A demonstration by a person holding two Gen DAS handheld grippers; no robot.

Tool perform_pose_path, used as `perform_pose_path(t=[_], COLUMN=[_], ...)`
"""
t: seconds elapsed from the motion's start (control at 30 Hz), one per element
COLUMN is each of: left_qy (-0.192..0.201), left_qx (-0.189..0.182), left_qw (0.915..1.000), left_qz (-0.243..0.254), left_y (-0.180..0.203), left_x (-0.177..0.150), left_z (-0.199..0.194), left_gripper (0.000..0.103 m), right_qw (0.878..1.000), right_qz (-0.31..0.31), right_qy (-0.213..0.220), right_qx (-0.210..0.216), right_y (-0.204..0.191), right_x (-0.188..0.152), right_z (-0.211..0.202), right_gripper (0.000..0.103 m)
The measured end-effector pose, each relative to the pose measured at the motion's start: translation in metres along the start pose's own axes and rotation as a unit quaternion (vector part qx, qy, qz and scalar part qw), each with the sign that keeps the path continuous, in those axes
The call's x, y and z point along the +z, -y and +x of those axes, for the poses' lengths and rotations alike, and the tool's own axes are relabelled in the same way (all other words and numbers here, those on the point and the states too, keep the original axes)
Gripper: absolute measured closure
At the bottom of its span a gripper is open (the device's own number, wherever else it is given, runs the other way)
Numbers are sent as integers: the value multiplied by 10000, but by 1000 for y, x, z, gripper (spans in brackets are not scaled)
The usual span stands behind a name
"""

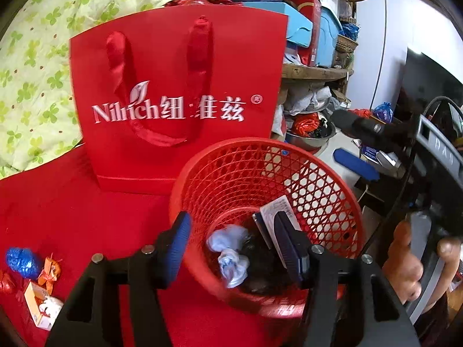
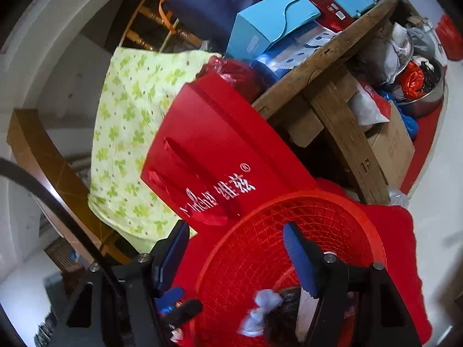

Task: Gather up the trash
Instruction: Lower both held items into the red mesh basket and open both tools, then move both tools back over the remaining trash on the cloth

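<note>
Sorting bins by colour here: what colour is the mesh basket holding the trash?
Red; the mesh basket shows best in the left wrist view.

A round red plastic lattice basket [image 1: 289, 173] holds a crumpled pale blue-white wrapper [image 1: 231, 257]. Behind it stands a red paper gift bag [image 1: 173, 66] with white lettering. The cloth-covered surface [image 1: 72, 202] is red. A folded fabric [image 1: 43, 57] is light green, clover-patterned. Near the surface's left edge lies a shiny blue foil wrapper [image 1: 21, 261].

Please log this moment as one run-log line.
left gripper: open | right gripper: open | red basket: holds crumpled tissue | wrappers: uncollected
</note>
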State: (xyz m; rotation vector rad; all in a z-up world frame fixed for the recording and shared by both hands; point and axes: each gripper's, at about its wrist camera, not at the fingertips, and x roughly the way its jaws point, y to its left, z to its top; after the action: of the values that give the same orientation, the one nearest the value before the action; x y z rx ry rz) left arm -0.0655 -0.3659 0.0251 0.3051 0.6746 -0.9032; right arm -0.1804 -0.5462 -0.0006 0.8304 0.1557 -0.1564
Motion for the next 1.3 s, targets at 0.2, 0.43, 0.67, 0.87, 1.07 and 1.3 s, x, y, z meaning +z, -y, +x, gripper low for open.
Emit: perform_pose_path(t=[0.2, 0.43, 0.67, 0.87, 1.07, 1.3], left_qy=[140, 218, 300, 351, 327, 296], left_qx=[584, 1747, 2850, 3227, 3343, 3364], left_qw=[9982, 9840, 9562, 9424, 9363, 9308], left_qz=[-34, -262, -587, -804, -1025, -1396], left_y=[-32, -90, -150, -190, -221, -249], left_x=[-20, -50, -82, -106, -127, -146], left_z=[-34, -78, -120, -138, -144, -149], left_gripper=[42, 40, 39, 38, 38, 38], right_qw=[9980, 9894, 9771, 9681, 9594, 9512], right_qz=[-505, -1137, -1552, -1699, -1882, -2069], right_qy=[206, -10, -797, -1423, -1822, -2120], right_qx=[331, 908, 1217, 1172, 1048, 865], right_y=[-40, -110, -171, -202, -217, -222], right_x=[-11, -48, -103, -149, -181, -205], right_z=[1, 27, 79, 124, 151, 166], right_gripper=[32, 32, 32, 32, 32, 32])
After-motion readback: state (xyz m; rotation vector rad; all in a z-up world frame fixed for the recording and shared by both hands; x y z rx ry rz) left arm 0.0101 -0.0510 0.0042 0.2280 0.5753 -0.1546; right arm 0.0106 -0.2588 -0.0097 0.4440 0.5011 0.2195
